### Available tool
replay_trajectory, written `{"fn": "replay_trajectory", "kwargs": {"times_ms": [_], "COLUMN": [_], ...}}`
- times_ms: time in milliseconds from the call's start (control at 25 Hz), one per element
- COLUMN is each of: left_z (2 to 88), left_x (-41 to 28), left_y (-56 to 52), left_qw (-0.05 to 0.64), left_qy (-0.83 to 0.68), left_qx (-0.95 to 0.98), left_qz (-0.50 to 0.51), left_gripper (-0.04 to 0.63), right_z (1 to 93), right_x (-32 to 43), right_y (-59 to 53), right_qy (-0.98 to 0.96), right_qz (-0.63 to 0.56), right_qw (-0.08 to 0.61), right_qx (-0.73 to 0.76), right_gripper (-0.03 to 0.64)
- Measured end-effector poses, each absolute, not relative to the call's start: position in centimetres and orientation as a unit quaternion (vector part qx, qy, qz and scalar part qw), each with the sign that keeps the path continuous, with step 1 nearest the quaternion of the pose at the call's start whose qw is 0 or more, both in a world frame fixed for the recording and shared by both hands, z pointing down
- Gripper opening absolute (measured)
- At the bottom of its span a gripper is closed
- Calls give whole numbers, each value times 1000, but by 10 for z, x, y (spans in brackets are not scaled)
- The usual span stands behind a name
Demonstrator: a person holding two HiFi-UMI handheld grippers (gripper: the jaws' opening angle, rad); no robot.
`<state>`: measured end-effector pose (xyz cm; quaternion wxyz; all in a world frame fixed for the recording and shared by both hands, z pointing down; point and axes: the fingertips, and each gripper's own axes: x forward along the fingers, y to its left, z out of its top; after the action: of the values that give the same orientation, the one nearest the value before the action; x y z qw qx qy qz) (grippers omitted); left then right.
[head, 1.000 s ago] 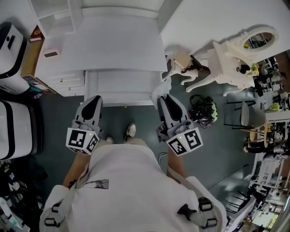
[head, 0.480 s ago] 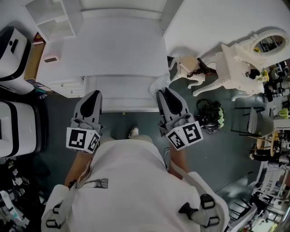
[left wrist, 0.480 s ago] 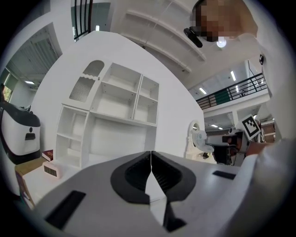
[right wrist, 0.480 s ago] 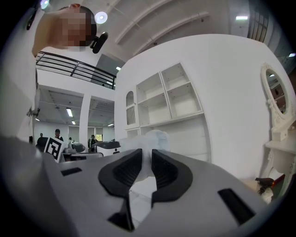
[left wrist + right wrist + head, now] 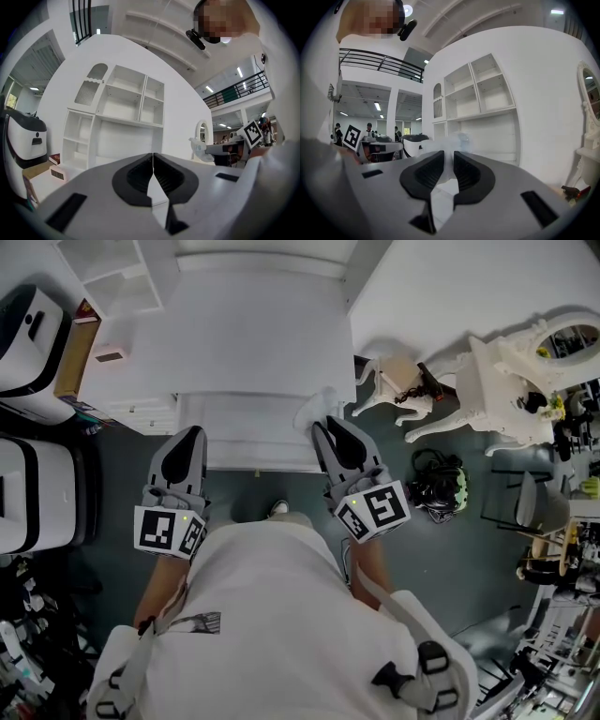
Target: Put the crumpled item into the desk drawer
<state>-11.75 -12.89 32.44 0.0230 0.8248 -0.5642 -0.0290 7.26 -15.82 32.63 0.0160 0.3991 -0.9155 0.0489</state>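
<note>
The crumpled item (image 5: pixel 315 414) is a wad of pale white material, and my right gripper (image 5: pixel 326 430) is shut on it over the right end of the pulled-out white desk drawer (image 5: pixel 246 432). In the right gripper view the wad (image 5: pixel 457 139) bulges out between the dark pads (image 5: pixel 432 169). My left gripper (image 5: pixel 186 448) is shut with nothing in it, at the drawer's left front corner. In the left gripper view its jaws meet (image 5: pixel 153 161), and the wad (image 5: pixel 198 147) shows off to the right. The white desk top (image 5: pixel 253 334) lies beyond the drawer.
A white shelf unit (image 5: pixel 105 277) stands at the desk's back left, with a cardboard box (image 5: pixel 71 354) beside it. Black-and-white machines (image 5: pixel 33 493) line the left. An ornate white vanity (image 5: pixel 525 362) and a dark bag (image 5: pixel 437 486) sit on the floor to the right.
My right gripper has moved left and down with the wad, from beside the desk's right edge to over the drawer's right end. The left gripper has barely shifted.
</note>
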Motion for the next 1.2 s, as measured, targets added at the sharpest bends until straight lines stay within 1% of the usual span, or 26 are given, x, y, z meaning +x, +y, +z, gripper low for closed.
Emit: {"fn": "replay_trajectory", "kwargs": {"times_ms": [160,400,640,840,1200], "left_z": [327,341,355,362,364], "left_x": [-118,-130,-146,-152,-156], "left_y": [-129,-126,-121,-124,-134], "left_qw": [26,43,57,63,68], "left_qy": [-573,-593,-614,-628,-653], "left_qx": [819,804,787,775,754], "left_qz": [-27,-18,-7,0,1], "left_gripper": [18,18,19,20,19], "right_z": [340,384,414,446,514], "right_x": [69,56,36,26,12], "right_y": [-165,-180,-197,-213,-234], "right_qy": [-919,-920,-921,-923,-917], "right_qz": [55,82,108,104,151], "right_qw": [29,64,75,111,153], "right_qx": [390,377,366,354,336], "right_gripper": [75,75,75,75,75]}}
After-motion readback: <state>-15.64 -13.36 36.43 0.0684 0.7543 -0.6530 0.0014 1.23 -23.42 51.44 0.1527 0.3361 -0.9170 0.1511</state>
